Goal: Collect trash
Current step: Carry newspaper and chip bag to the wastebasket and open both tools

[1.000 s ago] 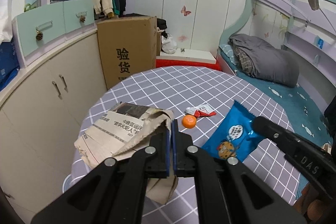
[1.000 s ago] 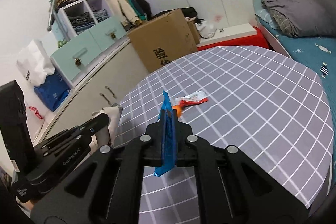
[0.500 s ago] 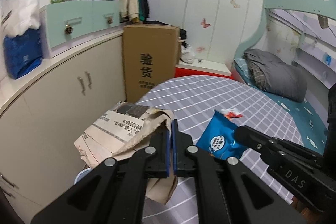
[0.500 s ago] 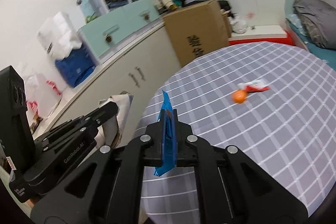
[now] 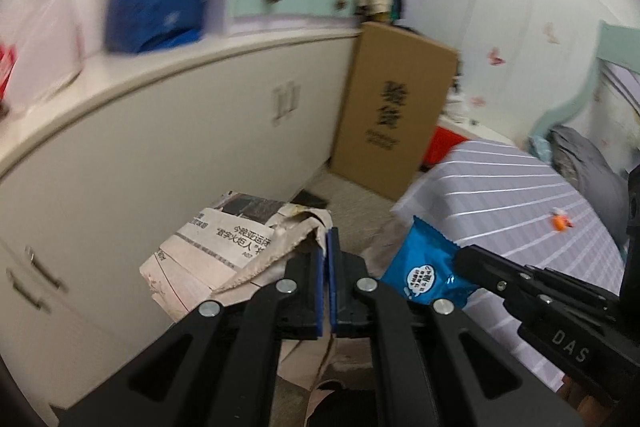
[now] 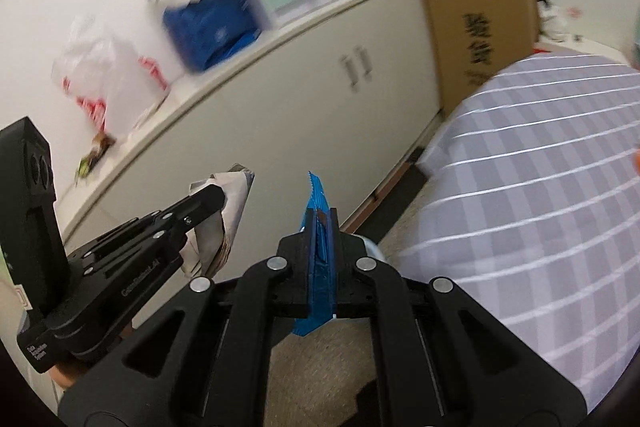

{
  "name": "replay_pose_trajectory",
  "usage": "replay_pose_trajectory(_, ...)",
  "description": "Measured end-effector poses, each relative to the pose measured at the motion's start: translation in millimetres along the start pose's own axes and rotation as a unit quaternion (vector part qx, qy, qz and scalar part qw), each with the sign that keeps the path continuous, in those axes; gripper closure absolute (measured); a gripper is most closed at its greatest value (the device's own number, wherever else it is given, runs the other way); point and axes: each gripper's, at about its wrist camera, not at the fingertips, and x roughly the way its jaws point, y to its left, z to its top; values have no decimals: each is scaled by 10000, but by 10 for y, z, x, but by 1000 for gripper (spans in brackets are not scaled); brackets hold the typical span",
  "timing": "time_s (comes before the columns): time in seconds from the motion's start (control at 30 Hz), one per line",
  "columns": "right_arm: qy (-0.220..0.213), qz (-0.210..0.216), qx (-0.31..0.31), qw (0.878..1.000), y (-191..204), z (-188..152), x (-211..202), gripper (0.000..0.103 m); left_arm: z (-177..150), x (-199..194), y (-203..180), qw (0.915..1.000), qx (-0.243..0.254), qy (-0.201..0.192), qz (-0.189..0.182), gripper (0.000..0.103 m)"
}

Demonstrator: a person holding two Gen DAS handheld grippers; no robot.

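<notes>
The crumpled newspaper was clamped in the left gripper and the blue snack wrapper in the right gripper. Both were held off the checked table, over the floor beside it, presumably for binning.

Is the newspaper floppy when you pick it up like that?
Probably yes. The newspaper is pinched at one edge by the left gripper, and it droops and crumples around the fingers. It likely weighs little, since such a thin pinch holds it. It might tear if yanked.
</notes>
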Motion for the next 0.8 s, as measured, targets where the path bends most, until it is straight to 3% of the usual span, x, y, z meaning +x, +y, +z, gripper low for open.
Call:
replay_pose_trajectory(0.33,1085,178,-436,9930,345,-317,1480,98,-433,942,1112,9916,-834,870,462,101)
replay_pose_trajectory(0.53,1376,37,-521,9891,211,-480,2229,98,-700,1515,1476,9819,-1109,1373,685,101)
replay_pose_trajectory(0.8,1625,7,-677,9844,100,-541,2958,95,-802,2019,1711,9740,-1298,1708,734,101)
